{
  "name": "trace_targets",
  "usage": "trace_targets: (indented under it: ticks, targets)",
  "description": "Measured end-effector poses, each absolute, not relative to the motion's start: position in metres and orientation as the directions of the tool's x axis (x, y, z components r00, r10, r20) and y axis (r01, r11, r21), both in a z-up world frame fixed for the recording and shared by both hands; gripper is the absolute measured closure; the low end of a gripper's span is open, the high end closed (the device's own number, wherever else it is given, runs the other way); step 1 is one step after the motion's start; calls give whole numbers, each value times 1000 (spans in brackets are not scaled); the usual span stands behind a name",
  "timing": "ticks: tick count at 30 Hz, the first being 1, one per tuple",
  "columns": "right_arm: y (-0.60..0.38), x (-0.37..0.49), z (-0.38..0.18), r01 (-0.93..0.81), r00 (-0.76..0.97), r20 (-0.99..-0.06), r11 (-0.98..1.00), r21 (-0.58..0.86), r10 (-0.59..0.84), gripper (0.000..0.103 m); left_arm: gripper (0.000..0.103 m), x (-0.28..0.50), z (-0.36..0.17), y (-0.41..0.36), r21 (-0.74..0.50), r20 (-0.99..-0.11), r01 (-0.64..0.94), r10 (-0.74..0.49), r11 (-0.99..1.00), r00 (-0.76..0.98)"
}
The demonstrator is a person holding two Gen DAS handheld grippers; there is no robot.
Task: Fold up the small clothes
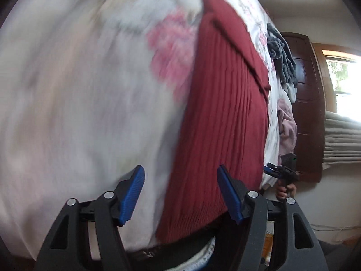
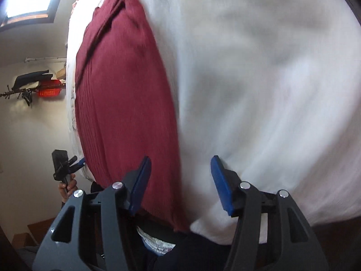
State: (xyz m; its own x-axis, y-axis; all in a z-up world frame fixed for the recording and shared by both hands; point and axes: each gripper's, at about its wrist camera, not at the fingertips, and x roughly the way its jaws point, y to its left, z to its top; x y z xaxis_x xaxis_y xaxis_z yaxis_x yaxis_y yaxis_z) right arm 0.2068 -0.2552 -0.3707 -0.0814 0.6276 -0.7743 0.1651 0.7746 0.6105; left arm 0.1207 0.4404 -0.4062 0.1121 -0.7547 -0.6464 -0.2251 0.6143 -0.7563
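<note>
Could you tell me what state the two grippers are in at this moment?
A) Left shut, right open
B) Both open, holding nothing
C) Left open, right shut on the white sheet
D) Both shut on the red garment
B: the left gripper and right gripper both show spread blue pads with nothing clamped; the red ribbed garment lies flat beyond them.

Ahead of the left tongs [image 1: 180,194], spread wide with nothing between them, the maroon ribbed garment [image 1: 225,117] lies at 12 o'clock on the white bed sheet [image 1: 67,113] (blurred). A pile of clothes [image 1: 282,67] crowds 2 o'clock. The right tongs [image 2: 180,180] also gape over open sheet.
</note>
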Motion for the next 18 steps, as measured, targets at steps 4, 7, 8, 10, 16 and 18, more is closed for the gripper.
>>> trace_targets:
  ticks: [4,7,8,10,16,18]
  targets:
    - [-234,186,-374,156,-91,-737,740,654,670,47,36,104,-415,425,-770,-623,-236,-779,593,71]
    - [-215,178,-373,120,-122,-724,734,668,679,46,36,101,-412,408,-771,-620,-210,-784,601,35]
    - [-208,177,-373,106,-130,-728,739,665,673,45,36,99,-412,404,-770,-622,-196,-783,607,17]
    - [-200,173,-373,99,-142,-720,733,673,680,45,36,92,-416,400,-769,-622,-184,-783,613,-12]
    - [-181,177,-372,112,-137,-695,708,697,706,45,34,92,-418,376,-789,-596,-169,-803,591,-23]
    - [-171,181,-374,126,-135,-686,699,704,715,45,35,92,-422,373,-793,-590,-180,-807,582,-15]
